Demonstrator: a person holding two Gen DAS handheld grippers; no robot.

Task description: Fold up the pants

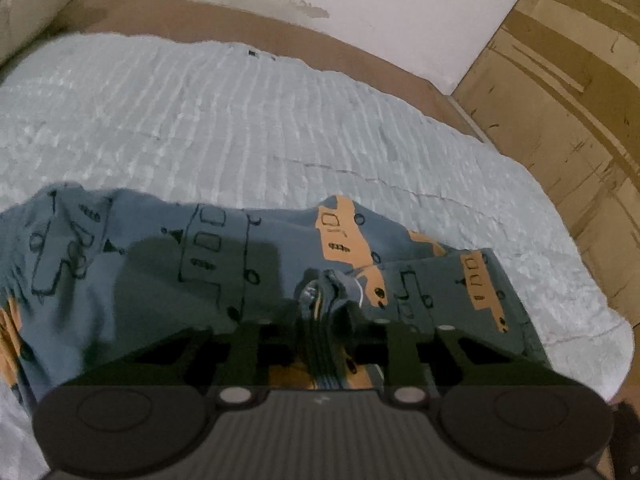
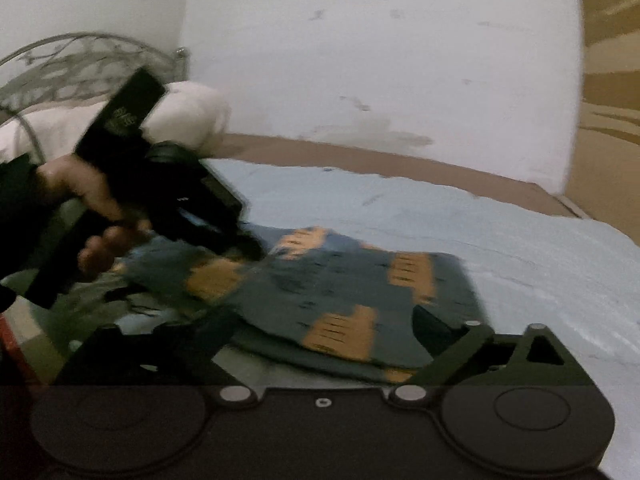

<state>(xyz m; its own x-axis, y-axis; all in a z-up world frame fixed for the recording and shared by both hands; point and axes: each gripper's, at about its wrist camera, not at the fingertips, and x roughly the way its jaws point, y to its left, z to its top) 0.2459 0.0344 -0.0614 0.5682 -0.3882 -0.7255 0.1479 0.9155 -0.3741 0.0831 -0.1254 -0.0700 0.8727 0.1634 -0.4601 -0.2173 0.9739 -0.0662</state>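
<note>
The pants (image 1: 168, 264) are grey-blue with orange and black bus prints and lie partly folded on the light blue bedspread (image 1: 240, 120). My left gripper (image 1: 324, 300) is shut on a bunched edge of the pants. In the right wrist view the pants (image 2: 340, 292) lie in a folded stack just ahead. My right gripper (image 2: 324, 336) is open, one finger on each side of the near edge of the stack, holding nothing. The left gripper (image 2: 240, 240), held in a hand, shows there at the left, pressed onto the pants.
A white wall (image 1: 360, 0) and a brown bed border (image 1: 240, 20) run behind the bedspread. A brown patterned floor (image 1: 560, 100) lies to the right. A white pillow (image 2: 188, 116) and a metal headboard (image 2: 80, 60) stand at the far left.
</note>
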